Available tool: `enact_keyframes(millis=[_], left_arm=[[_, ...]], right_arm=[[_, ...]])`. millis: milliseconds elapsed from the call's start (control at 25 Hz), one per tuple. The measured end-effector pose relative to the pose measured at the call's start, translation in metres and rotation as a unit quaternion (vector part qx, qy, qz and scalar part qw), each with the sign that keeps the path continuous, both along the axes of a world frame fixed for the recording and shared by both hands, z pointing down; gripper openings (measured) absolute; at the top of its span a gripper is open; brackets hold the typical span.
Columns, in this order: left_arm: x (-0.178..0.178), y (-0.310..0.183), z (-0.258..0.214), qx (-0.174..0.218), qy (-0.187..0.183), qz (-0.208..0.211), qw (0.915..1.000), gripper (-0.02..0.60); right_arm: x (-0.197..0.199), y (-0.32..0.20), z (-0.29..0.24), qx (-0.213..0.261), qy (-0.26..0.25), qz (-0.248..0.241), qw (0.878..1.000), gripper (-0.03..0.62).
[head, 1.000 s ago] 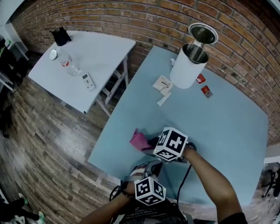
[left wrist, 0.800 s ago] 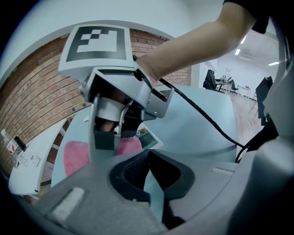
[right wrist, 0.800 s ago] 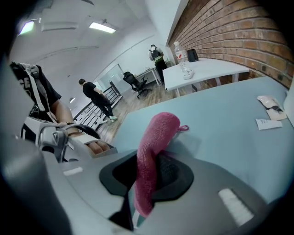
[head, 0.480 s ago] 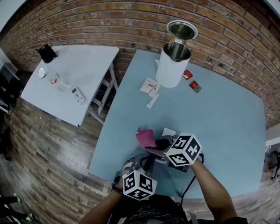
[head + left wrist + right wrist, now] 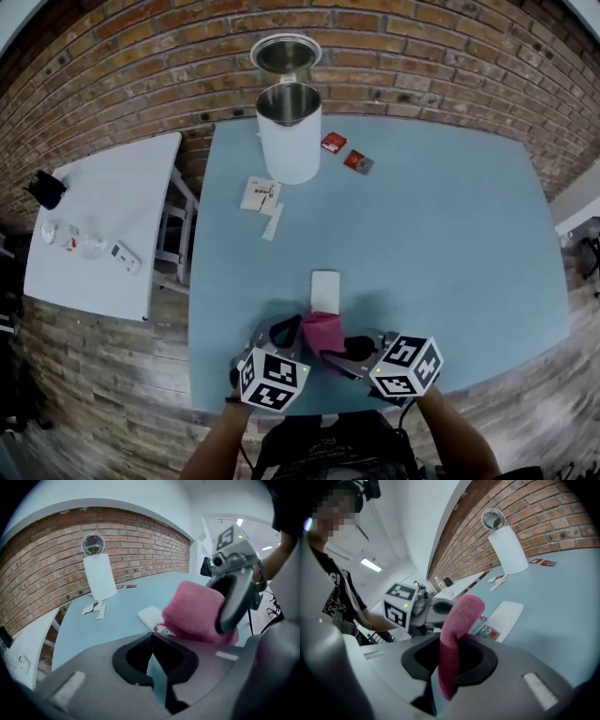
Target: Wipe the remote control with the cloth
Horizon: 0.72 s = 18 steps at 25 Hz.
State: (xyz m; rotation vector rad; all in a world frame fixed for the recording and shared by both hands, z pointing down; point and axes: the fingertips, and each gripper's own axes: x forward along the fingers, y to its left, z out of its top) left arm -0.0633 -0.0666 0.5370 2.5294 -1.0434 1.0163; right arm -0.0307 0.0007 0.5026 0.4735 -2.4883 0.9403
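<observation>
Two grippers work at the near edge of the light blue tabletop. The flat white rectangular remote control lies on it, long axis running from the person toward the red brick wall, with the coloured-button end nearest the grippers. The right gripper has its jaws clamped on the soft pink terry cloth, a folded roll overlapping that near end. The left gripper has its jaws closed together, tips just beside the remote.

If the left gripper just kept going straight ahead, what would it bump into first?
Probably the remote control, its near end lying just past the left gripper's closed tips, under the pink cloth; depth is uncertain.
</observation>
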Motion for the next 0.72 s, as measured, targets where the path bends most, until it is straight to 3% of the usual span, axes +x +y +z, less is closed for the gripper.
enact_keyframes(millis=[120, 200, 320, 440, 560, 720], left_arm=[[0.004, -0.012, -0.004, -0.006, 0.022, 0.005, 0.9997, 0.005], [0.009, -0.020, -0.012, -0.010, 0.041, 0.013, 0.9990, 0.005], [0.021, -0.027, -0.021, -0.027, 0.053, 0.053, 0.9968, 0.005], [0.035, -0.025, -0.018, -0.048, 0.033, 0.112, 0.9920, 0.005], [0.045, -0.017, -0.004, -0.077, 0.003, 0.165, 0.9832, 0.005], [0.049, -0.008, 0.011, -0.106, -0.026, 0.202, 0.9733, 0.005]], right_arm=[[-0.009, 0.027, 0.012, 0.026, 0.063, -0.054, 0.996, 0.077], [-0.018, 0.039, 0.018, 0.094, 0.134, -0.106, 0.981, 0.077], [-0.038, 0.049, 0.026, 0.243, 0.228, -0.171, 0.927, 0.077], [-0.056, 0.052, 0.030, 0.354, 0.271, -0.192, 0.874, 0.077], [-0.063, 0.047, 0.024, 0.400, 0.295, -0.195, 0.845, 0.077], [-0.063, 0.043, 0.033, 0.436, 0.316, -0.201, 0.818, 0.077]])
